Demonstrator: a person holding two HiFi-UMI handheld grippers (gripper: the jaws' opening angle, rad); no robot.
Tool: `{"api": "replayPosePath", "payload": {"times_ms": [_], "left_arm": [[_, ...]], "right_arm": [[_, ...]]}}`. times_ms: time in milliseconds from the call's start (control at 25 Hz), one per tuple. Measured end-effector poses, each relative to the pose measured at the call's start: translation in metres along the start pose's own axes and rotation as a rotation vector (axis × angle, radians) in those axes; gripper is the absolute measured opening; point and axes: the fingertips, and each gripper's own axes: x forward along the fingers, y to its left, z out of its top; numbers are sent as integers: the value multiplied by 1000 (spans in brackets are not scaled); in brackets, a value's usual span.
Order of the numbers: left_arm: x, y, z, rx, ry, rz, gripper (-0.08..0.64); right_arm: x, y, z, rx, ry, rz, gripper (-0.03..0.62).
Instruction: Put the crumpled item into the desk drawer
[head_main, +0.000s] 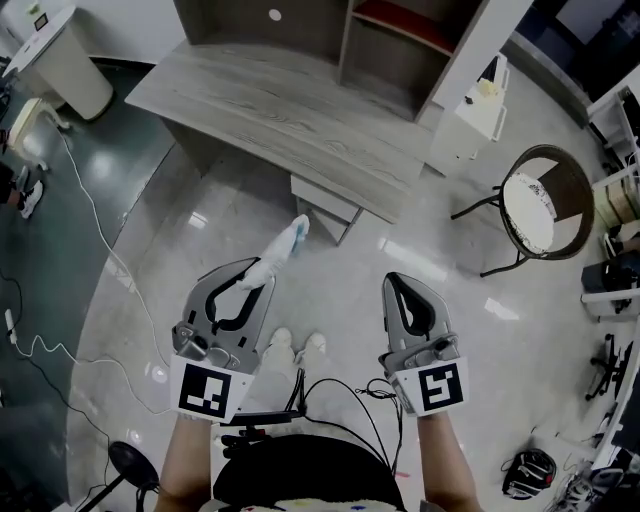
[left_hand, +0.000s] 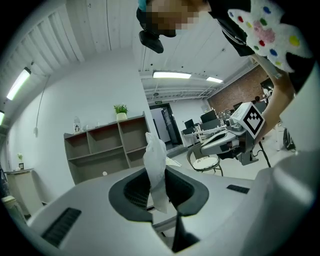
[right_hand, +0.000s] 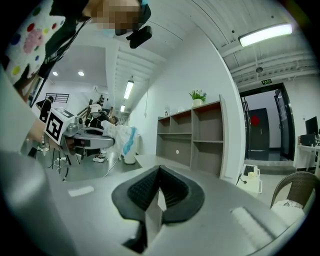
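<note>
My left gripper (head_main: 258, 275) is shut on a crumpled white item (head_main: 282, 245) with a blue edge, which sticks out past the jaw tips toward the desk. In the left gripper view the crumpled item (left_hand: 156, 167) stands up between the pads. My right gripper (head_main: 398, 290) is shut with nothing in it, level with the left and to its right. The grey wooden desk (head_main: 270, 105) lies ahead, and its drawer (head_main: 325, 200) hangs under the front edge, closed. In the right gripper view the crumpled item (right_hand: 119, 139) shows at the left, held by the other gripper.
A grey shelf unit (head_main: 390, 40) stands behind the desk. A round chair (head_main: 540, 205) sits to the right, a white bin (head_main: 65, 65) at far left. White cables (head_main: 95, 215) trail across the shiny floor. My feet (head_main: 295, 348) are just below the grippers.
</note>
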Motion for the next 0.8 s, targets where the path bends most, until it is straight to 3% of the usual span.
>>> {"api": "replayPosePath", "payload": {"times_ms": [280, 640, 800], "left_arm": [[28, 5, -30, 2, 7, -37, 63], [62, 0, -84, 18, 16, -90, 63], [73, -1, -111, -13, 33, -94, 63]], "right_arm": [[29, -6, -35, 18, 41, 14, 9], [67, -9, -89, 40, 22, 76, 9], [83, -10, -118, 34, 32, 94, 9]]}}
